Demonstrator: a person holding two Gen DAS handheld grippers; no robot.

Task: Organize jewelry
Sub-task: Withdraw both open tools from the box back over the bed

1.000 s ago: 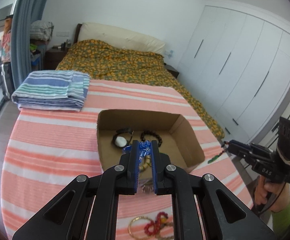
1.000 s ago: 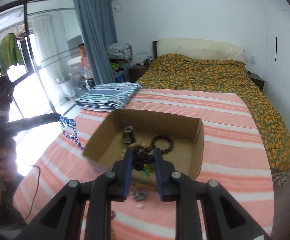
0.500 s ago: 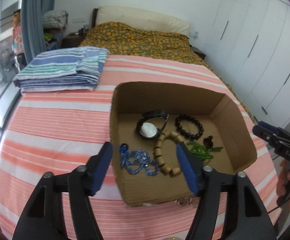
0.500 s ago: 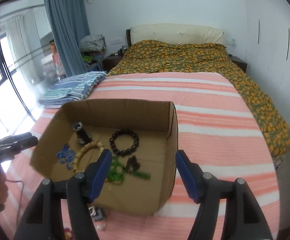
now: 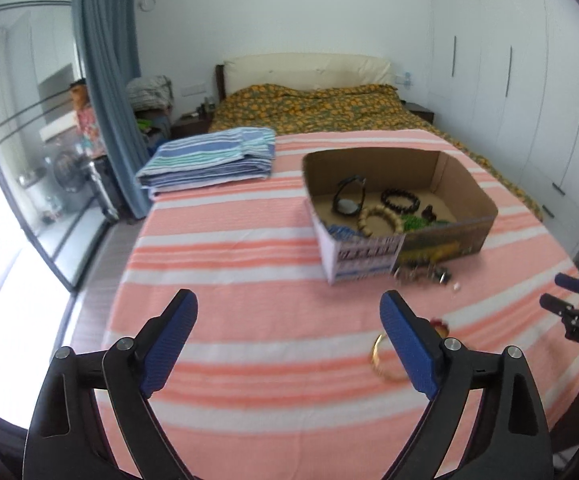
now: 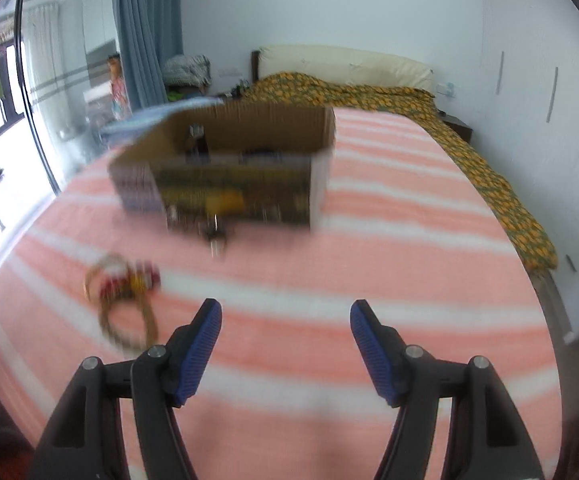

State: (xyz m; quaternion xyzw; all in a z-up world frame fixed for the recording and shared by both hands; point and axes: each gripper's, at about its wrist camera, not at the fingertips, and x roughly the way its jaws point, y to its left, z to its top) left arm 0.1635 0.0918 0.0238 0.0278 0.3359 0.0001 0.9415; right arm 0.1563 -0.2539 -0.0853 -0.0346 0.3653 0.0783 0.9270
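Both the left gripper [image 5: 289, 316] and right gripper [image 6: 285, 322] gape wide, empty. The gold bangle [image 6: 127, 322] with red beads [image 6: 129, 278] looks light, rigid, slippery; pinch its rim.

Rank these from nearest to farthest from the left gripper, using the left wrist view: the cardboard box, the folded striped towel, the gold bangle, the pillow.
1. Gold bangle, on the cloth beside the left gripper's right finger.
2. Cardboard box, ahead and right.
3. Folded striped towel, farther back, left.
4. Pillow, at the bed's head.
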